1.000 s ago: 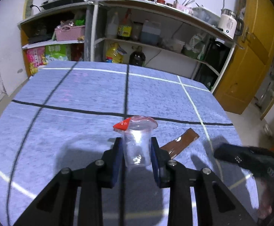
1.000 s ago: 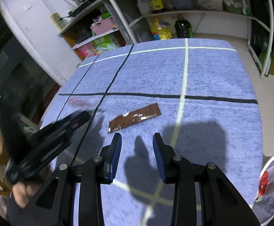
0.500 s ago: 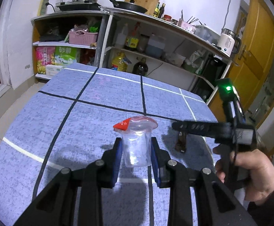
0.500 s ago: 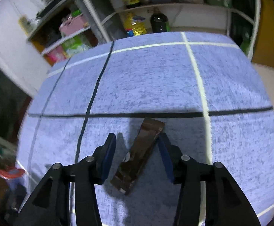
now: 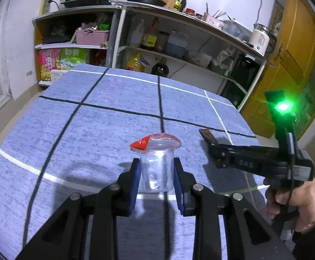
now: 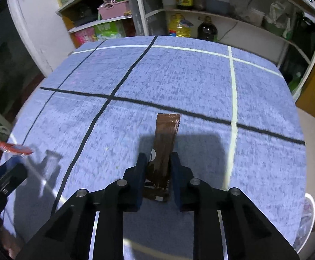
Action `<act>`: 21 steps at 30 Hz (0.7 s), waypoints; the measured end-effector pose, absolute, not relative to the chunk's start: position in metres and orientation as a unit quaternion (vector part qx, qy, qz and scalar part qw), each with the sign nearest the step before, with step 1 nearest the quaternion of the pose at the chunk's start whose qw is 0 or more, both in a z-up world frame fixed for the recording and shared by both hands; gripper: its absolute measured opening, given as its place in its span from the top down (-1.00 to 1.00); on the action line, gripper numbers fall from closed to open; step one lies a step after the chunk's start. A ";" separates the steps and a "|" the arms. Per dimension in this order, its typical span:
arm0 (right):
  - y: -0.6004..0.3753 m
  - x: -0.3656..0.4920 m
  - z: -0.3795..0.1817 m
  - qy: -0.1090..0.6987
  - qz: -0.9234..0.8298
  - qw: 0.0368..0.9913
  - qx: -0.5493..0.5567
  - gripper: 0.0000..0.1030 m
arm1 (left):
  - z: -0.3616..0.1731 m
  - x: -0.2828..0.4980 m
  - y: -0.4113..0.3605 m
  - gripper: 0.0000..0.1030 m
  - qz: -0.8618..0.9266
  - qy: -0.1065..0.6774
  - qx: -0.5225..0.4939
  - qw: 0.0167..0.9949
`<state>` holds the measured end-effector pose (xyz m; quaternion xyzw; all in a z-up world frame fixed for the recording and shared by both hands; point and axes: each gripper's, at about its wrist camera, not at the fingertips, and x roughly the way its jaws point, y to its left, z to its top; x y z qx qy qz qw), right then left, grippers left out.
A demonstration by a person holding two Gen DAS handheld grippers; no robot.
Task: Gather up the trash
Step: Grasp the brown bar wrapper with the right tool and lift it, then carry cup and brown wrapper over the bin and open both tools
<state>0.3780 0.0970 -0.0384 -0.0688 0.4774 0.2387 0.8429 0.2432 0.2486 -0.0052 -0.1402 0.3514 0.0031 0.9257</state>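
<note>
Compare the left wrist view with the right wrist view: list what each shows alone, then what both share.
Only the left wrist view: the left gripper shut on the clear plastic cup, a white kettle, a frying pan.
Only the right wrist view: the right gripper straddling the brown wrapper, a white bin at the table's edge.
Both: the wrapper, the blue tablecloth, pink basket.

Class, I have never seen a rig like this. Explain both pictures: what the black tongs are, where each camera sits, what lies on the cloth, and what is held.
No robot here: a person holds a two-fingered gripper in each hand, each with a camera looking along its fingers. The left camera shows the left gripper shut on a clear cup with a peeled red lid. It also shows the right gripper from the side, in the person's hand. The right camera shows that gripper's fingers either side of a brown wrapper lying on the blue tablecloth; whether they grip it is unclear.
</note>
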 end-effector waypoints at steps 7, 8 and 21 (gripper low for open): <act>0.030 0.348 -0.021 0.456 0.262 0.850 -0.032 0.58 | 0.010 0.242 0.195 0.41 -0.034 0.347 -0.129 0.928; 0.016 0.343 -0.018 0.453 0.265 0.851 -0.023 0.58 | 0.013 0.241 0.183 0.41 -0.042 0.344 -0.128 0.929; -0.191 0.270 -0.003 0.422 0.206 0.881 0.056 0.58 | 0.025 0.231 -0.017 0.41 -0.191 0.347 -0.096 0.913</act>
